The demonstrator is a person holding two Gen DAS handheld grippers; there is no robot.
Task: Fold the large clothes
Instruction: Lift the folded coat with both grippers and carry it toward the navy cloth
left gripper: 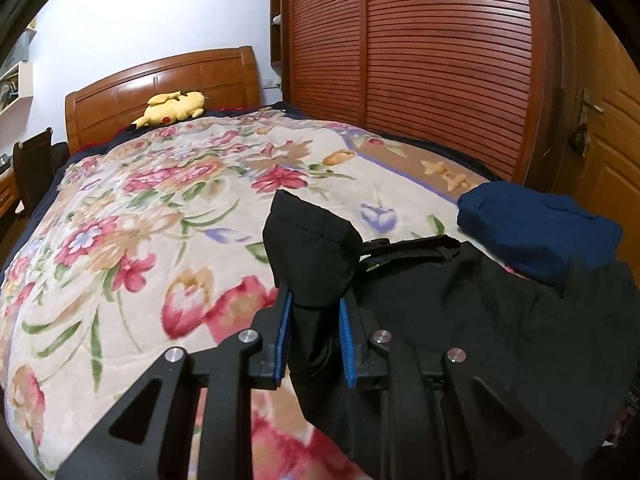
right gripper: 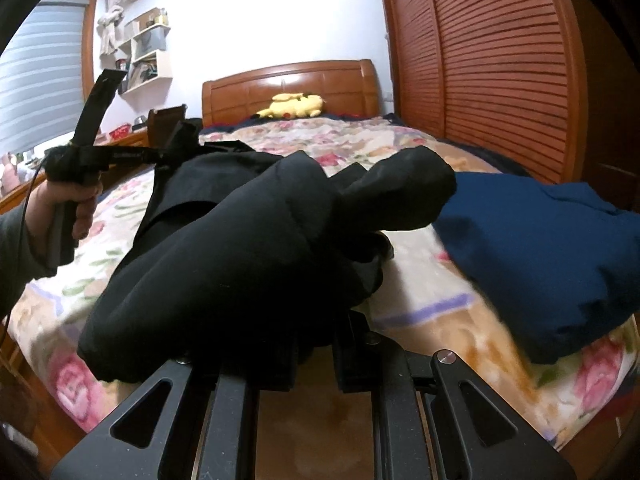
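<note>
A large black garment (left gripper: 460, 304) lies on the flowered bed cover (left gripper: 140, 208), part of it lifted. My left gripper (left gripper: 316, 300) is shut on a bunched black edge that stands up between its blue pads (left gripper: 285, 332). In the right wrist view the same black garment (right gripper: 240, 256) heaps over my right gripper (right gripper: 316, 332), which is shut on the cloth; its fingertips are hidden under the folds. A hand (right gripper: 80, 208) at the left holds the other gripper's handle, with the black cloth stretched towards it.
A folded dark blue garment (right gripper: 552, 256) lies on the bed's right side, close to the black one. A yellow plush toy (left gripper: 172, 108) rests by the wooden headboard (left gripper: 168, 80). A louvred wardrobe (left gripper: 420, 60) runs along the right; shelves (right gripper: 144, 52) and a desk stand at the left.
</note>
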